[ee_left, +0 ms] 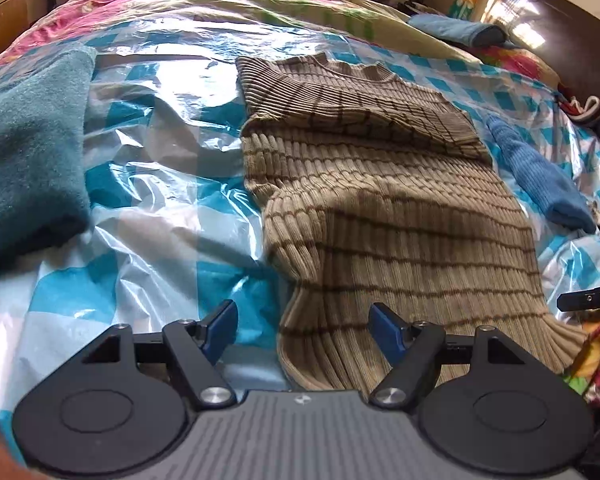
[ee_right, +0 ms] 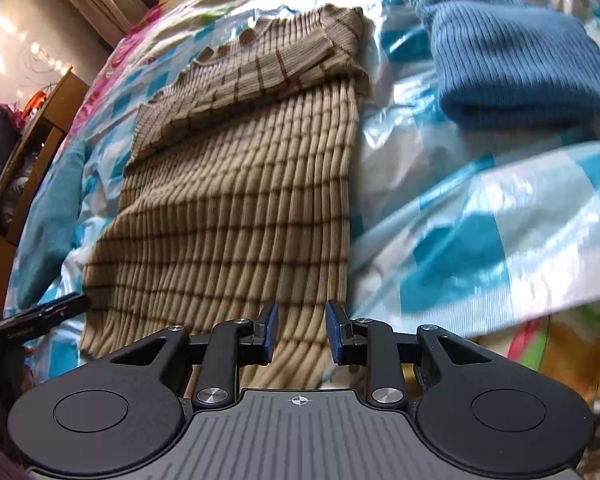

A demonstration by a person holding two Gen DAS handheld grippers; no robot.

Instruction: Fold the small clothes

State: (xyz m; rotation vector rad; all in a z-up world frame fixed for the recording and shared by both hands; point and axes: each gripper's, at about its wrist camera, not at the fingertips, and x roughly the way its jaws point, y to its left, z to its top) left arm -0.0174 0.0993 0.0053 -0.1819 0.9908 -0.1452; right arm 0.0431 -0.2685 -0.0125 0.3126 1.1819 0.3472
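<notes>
A tan ribbed sweater with thin brown stripes [ee_left: 384, 200] lies on the plastic-covered bed, sleeves folded across its chest, hem toward me. It also shows in the right wrist view [ee_right: 236, 200]. My left gripper [ee_left: 302, 334] is open wide, empty, just above the hem's left corner. My right gripper [ee_right: 301, 332] is open with a narrower gap, empty, over the hem's right part. The right gripper's tip shows in the left wrist view [ee_left: 588, 298]; the left gripper's tip shows in the right wrist view [ee_right: 40, 316].
A folded teal garment [ee_left: 28, 152] lies left of the sweater. A folded blue knit [ee_right: 512, 64] lies to its right, also in the left wrist view [ee_left: 540, 176]. Crinkled blue-and-white checked plastic [ee_left: 156, 208] covers the bed. A wooden cabinet [ee_right: 24, 152] stands beside the bed.
</notes>
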